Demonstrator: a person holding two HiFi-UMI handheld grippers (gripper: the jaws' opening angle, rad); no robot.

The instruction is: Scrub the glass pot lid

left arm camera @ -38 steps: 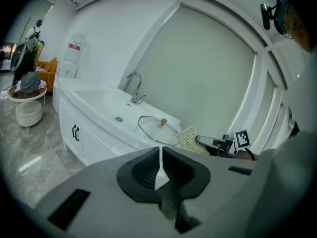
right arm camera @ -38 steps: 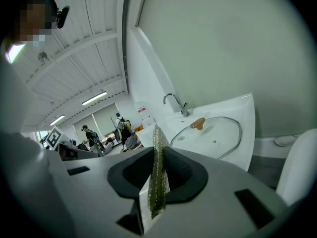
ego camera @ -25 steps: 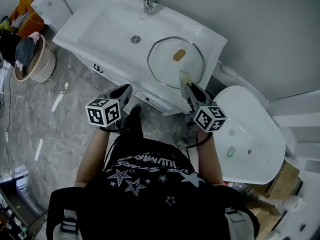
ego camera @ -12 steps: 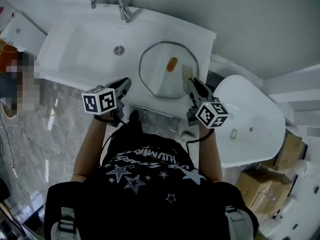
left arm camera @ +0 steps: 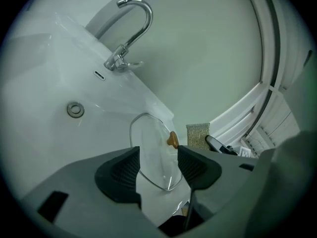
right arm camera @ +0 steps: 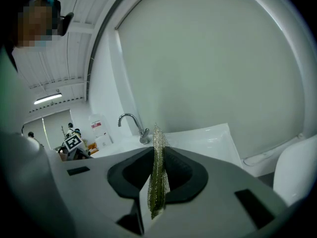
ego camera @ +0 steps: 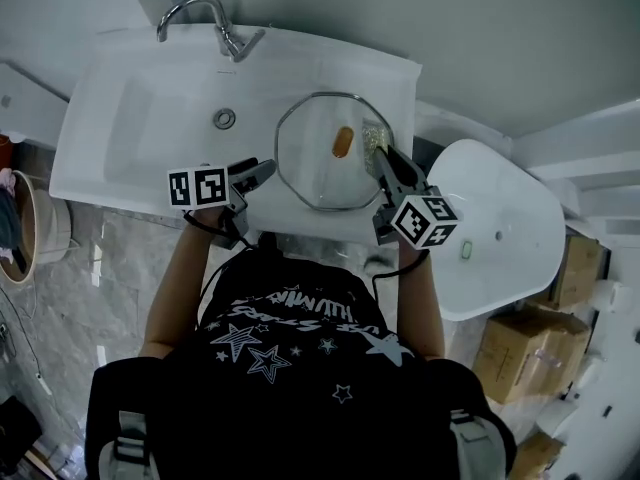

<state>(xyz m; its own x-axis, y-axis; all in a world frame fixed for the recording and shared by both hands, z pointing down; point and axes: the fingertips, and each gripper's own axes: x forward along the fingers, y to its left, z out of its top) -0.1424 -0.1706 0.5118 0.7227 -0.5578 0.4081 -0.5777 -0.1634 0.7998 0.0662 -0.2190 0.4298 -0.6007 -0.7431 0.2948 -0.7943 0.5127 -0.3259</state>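
1. Woven basket [ego camera: 22, 230]: on the floor at far left, partly cut off.
2. White sink [ego camera: 110, 158]: 1 chrome faucet [ego camera: 212, 20] at its back edge, 1 round drain [ego camera: 225, 118] in the basin.
3. Left gripper [ego camera: 258, 171]: jaws opening, pads apart and pressing on nothing; tips just beside the lid's left rim.
4. Glass pot lid [ego camera: 312, 168]: lying flat on the sink's right part, amber knob [ego camera: 343, 141] at its middle.
5. Right gripper [ego camera: 386, 155]: at the lid's right rim, jaws clamped on 1 green-gold mesh scrub pad [ego camera: 375, 135] standing upright between the pads.
6. White toilet [ego camera: 495, 233]: right of the sink.
7. Cardboard boxes [ego camera: 520, 358]: far right, on the floor.
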